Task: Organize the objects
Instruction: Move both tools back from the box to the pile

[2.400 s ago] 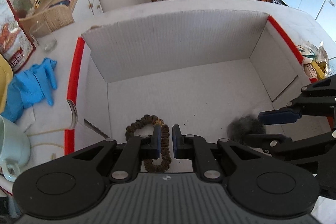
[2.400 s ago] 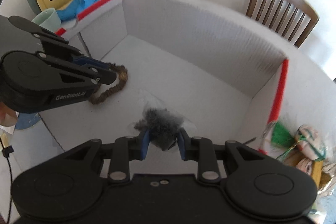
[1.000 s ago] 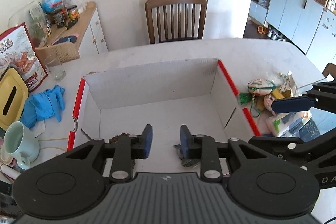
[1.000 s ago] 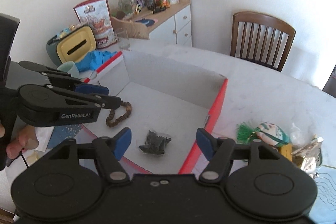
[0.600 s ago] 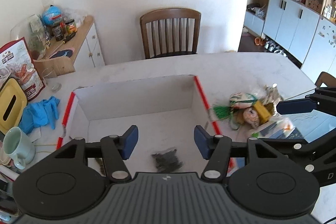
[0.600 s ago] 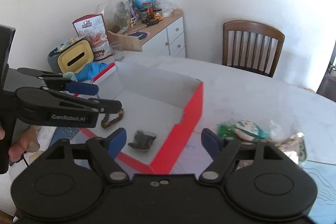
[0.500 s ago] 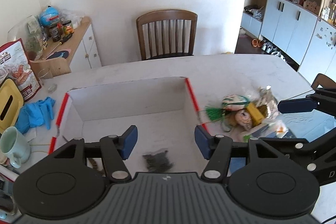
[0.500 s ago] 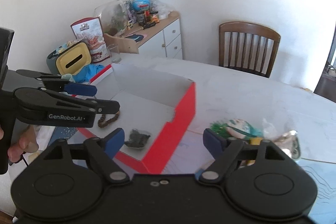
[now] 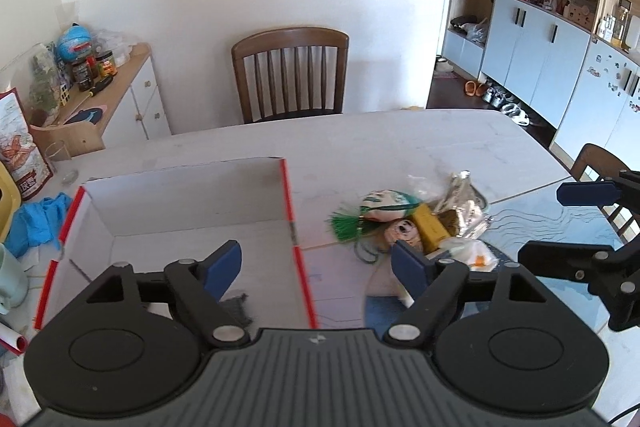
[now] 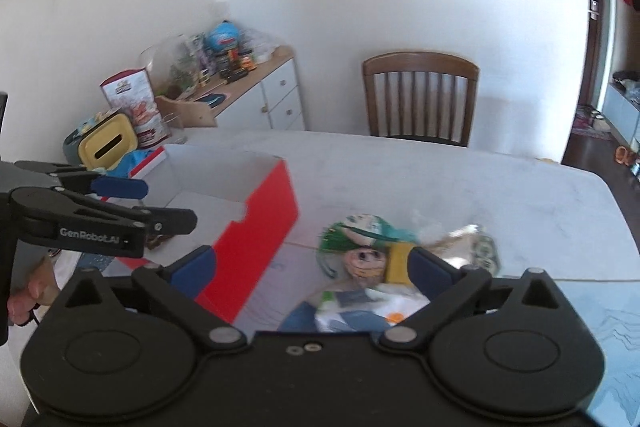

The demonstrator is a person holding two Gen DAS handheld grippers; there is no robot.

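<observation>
Both grippers, left (image 9: 316, 261) and right (image 10: 314, 267), jaws just opening, empty, are nearing the pile (image 10: 400, 251): light, soft, crinkly items, probably best pinched mid-body.

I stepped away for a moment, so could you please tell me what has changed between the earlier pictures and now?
Both tools let go inside the red-edged box: the left tool released the brown bead loop, the right tool the dark tuft. Both have just been opening, nothing between them, and have swung toward the pile of bags. The box stayed put.
</observation>
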